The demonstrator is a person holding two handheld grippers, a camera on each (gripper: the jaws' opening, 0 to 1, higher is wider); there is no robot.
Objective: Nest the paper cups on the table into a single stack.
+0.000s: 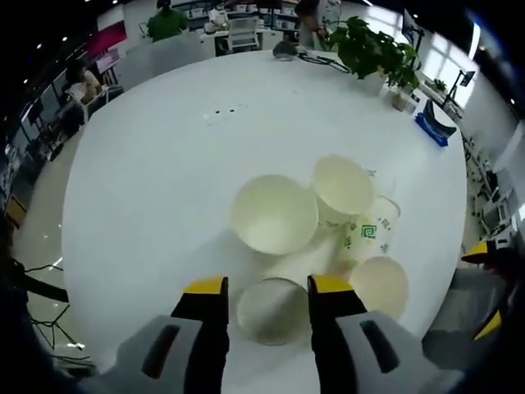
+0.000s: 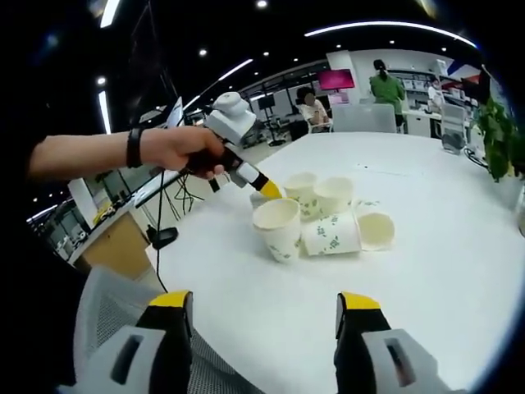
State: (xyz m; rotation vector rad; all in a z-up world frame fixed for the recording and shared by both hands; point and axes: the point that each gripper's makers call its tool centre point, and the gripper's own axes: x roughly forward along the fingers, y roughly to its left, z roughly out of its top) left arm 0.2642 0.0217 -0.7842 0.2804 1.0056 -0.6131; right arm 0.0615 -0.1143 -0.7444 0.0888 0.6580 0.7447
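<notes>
The left gripper (image 1: 267, 289) is hovering with jaws spread on either side of the nearest paper cup (image 1: 273, 309), an upright white cup, mouth up, near the white round table's (image 1: 148, 180) edge. The right gripper (image 2: 264, 308) is waiting open, well back from the cluster, where one green-printed cup (image 2: 332, 234) is lying on its side.

It was an open-plan office: a large round white worktop (image 1: 148, 180), a potted plant (image 1: 373, 49), desks with monitors (image 2: 336, 80), ceiling strip lights (image 2: 385, 26), and seated people (image 2: 310, 105) behind.
</notes>
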